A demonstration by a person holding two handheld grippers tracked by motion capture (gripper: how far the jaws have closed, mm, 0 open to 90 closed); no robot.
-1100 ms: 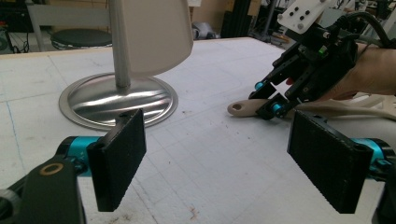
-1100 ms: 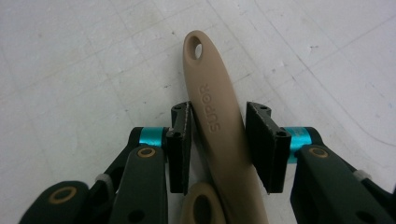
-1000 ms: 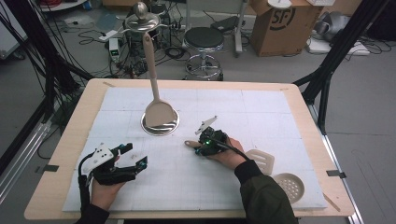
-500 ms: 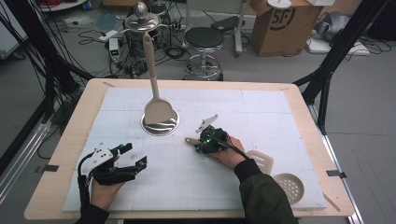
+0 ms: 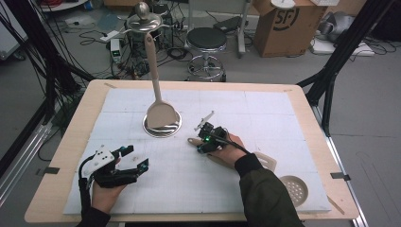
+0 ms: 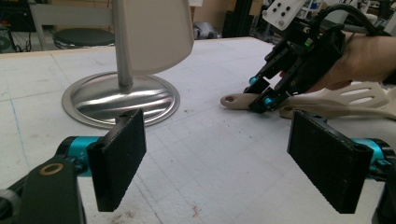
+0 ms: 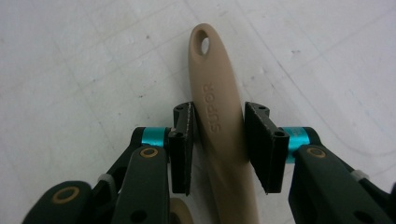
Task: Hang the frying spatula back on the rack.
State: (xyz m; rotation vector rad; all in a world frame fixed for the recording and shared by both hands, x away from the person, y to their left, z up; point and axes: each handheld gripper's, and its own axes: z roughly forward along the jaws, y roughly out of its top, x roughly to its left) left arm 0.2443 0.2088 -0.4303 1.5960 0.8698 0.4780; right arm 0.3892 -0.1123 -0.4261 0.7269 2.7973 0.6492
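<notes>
Beige spatula handle (image 7: 219, 126) between the right gripper's (image 7: 218, 148) jaws, clenched on it.

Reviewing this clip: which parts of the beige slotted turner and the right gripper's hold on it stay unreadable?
- Slotted turner, high view: the right hand covers mid-handle.
- Right gripper, right gripper view: pads flank the handle; contact too close to call.
- Turner head: cut off by that view's bottom edge.
- Left gripper: open, nothing hidden.

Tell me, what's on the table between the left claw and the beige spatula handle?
Nothing. In the left gripper view, only bare white mat lies between the open left claw and the beige spatula handle.
</notes>
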